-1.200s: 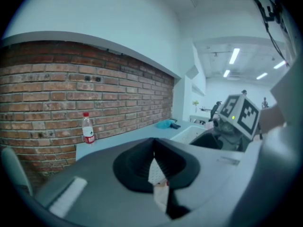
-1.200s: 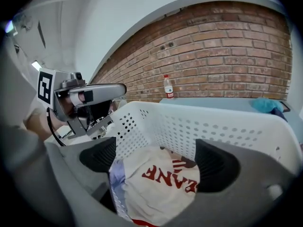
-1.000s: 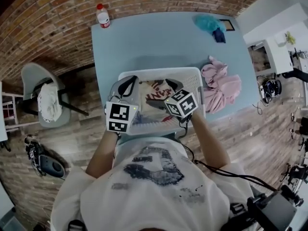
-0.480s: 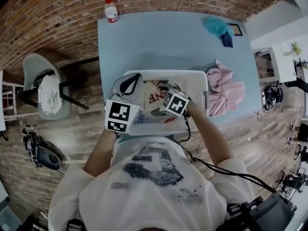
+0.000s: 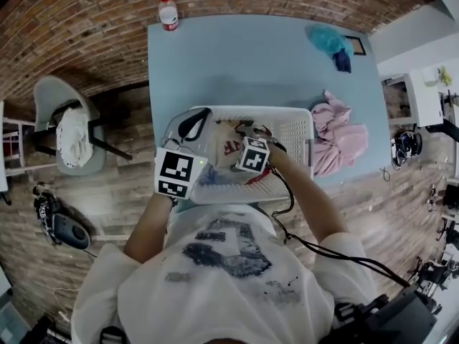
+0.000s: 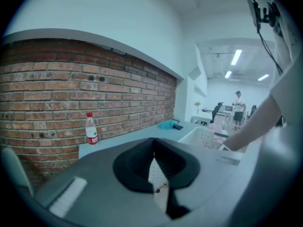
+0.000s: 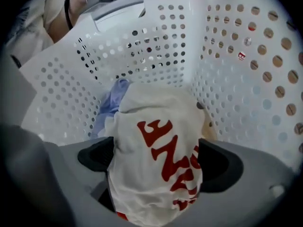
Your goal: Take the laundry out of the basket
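Observation:
A white perforated laundry basket point(image 5: 295, 129) stands on the blue table point(image 5: 251, 63), right in front of me. Inside lies a white cloth with red letters point(image 5: 228, 140) over a pale blue cloth point(image 7: 112, 103). My right gripper point(image 5: 251, 143) is down inside the basket. Its jaws stand wide apart, with the white cloth point(image 7: 158, 126) bunched up between them and lying over their inner edges. No pinch in the cloth shows. My left gripper point(image 5: 195, 120) hovers at the basket's left end, shut and holding nothing point(image 6: 152, 143).
A pink garment point(image 5: 337, 131) lies on the table just right of the basket. A teal cloth point(image 5: 326, 40) with a dark item sits at the far right corner, a water bottle point(image 5: 168, 11) at the far left corner. A chair with a white cloth point(image 5: 68, 138) stands left.
My right gripper has dropped lower into the basket and shifted left onto the white cloth. The left gripper has hardly moved.

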{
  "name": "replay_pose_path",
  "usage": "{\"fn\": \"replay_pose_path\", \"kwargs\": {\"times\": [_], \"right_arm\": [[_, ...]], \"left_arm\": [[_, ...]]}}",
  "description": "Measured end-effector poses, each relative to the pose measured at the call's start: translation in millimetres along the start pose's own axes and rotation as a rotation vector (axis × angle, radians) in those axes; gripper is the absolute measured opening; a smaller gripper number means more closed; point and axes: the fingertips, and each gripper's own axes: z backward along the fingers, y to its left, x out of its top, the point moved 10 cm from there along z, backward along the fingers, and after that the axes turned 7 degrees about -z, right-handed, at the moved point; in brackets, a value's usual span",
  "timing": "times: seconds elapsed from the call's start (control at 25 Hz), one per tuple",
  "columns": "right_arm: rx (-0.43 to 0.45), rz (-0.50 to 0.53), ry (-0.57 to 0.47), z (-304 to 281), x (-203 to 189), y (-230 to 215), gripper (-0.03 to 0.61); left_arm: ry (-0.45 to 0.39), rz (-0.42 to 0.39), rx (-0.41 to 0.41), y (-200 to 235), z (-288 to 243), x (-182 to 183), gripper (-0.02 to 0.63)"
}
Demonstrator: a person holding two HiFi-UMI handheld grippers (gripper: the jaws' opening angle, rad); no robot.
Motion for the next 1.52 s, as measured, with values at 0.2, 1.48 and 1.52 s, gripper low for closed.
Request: {"fn": "replay_pose_path", "kwargs": {"times": [0.2,1.48,1.52], "right_arm": [[-0.002,-0.038,0.014,-12.2,-5.3,-2.0,0.552],[0.119,-0.342,-0.076,21.2,-16.2,13.4,0.158],[0.109,-0.361,-0.101,27.4,-17.1,12.5,0.158]], "left_arm": [[0.002,0.009,0.011,6.5,-0.3,-2.3,-0.009],[-0.021,0.024,0.035,1.0,12.8,0.3,-0.009],[-0.019,0.024,0.036,0.2,13.8,0.4,-0.009]]}}
